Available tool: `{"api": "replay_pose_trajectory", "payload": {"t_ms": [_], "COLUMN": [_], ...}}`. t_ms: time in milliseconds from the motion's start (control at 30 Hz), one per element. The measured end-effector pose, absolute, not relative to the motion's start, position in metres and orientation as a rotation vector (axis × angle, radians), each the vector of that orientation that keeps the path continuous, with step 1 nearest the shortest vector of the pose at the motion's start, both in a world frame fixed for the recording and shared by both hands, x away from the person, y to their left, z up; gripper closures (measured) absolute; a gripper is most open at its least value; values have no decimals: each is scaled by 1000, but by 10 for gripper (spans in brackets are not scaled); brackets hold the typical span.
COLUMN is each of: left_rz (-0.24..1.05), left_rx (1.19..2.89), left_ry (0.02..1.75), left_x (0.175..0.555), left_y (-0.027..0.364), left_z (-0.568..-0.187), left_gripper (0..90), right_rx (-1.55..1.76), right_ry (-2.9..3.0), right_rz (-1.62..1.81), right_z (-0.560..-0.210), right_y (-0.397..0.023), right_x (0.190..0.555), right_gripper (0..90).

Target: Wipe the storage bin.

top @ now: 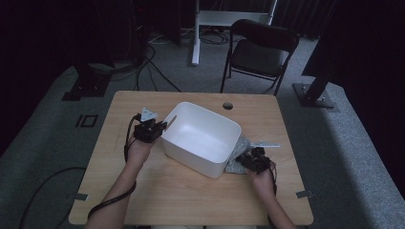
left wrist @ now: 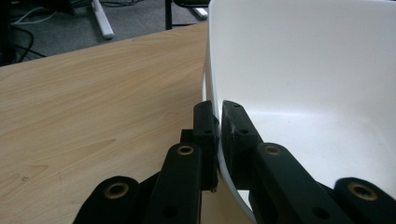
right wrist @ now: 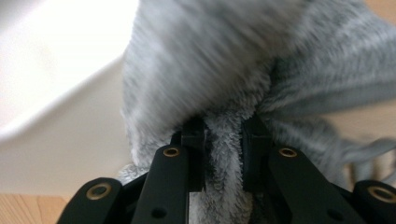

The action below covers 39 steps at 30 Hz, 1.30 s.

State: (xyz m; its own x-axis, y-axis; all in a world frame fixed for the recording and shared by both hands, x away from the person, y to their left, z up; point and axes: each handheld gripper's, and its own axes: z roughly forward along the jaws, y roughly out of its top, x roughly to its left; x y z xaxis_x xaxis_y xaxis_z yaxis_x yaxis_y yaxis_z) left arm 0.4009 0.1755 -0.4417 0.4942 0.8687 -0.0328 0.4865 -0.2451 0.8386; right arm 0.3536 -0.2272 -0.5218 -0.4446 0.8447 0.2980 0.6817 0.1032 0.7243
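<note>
The left gripper [left wrist: 218, 116] is clamped on the rim of the white tub [top: 203, 129]: in the left gripper view one black jaw presses the outside of the thin wall and the other the inside, with only the wall's thickness between them. The right gripper [right wrist: 224, 135] is clamped on a fold of grey fleecy cloth [right wrist: 243, 60], its jaws nearly together with the pile bunched between the pads.

The tub is a smooth, glossy plastic box with rounded corners and a thin, slightly flared lip; it sits skewed near the middle of the pale wood-grain worktop [top: 143, 195], and what shows of its inside is bare. The cloth [top: 237, 157] is soft and fuzzy, with faint darker stripes; it lies crumpled on the worktop right against the tub's near right corner, and in the right gripper view it rises beside the white wall. A lighter strip runs out from it to the right; what it is I cannot tell.

In the high view both forearms come in from the bottom edge. The left hand [top: 139, 150] reaches forward with its gripper [top: 160, 128] level at the tub's left wall, a grey three-cornered plate on top and a black cable trailing back down the arm. The right hand [top: 261, 177] sits low over the worktop, its gripper [top: 248, 157] pointing toward the tub's corner.
</note>
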Motion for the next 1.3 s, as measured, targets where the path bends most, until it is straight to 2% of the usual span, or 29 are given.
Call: {"api": "replay_pose_trajectory", "payload": {"t_ms": [167, 233, 400, 633, 1300], "left_rz": [575, 572, 555, 555, 565], "left_rx": [1894, 1894, 1897, 1891, 1888], "left_ry": [1124, 1121, 1113, 1104, 1109], "left_x": [401, 401, 401, 401, 399], "left_y": [175, 174, 173, 171, 172], "left_z": [-442, -442, -442, -444, -445], "left_gripper": [855, 859, 865, 866, 861], "right_rx": [1517, 1475, 1413, 1422, 1541], "right_ry": [2059, 1978, 2011, 2111, 2195], "right_rz": [1384, 1431, 1476, 1331, 1191], "right_z": [-493, -468, -457, -484, -536], "right_y": [-249, -260, -256, -237, -229], "right_x": [352, 353, 360, 361, 371], "right_gripper": [757, 756, 755, 763, 765]}}
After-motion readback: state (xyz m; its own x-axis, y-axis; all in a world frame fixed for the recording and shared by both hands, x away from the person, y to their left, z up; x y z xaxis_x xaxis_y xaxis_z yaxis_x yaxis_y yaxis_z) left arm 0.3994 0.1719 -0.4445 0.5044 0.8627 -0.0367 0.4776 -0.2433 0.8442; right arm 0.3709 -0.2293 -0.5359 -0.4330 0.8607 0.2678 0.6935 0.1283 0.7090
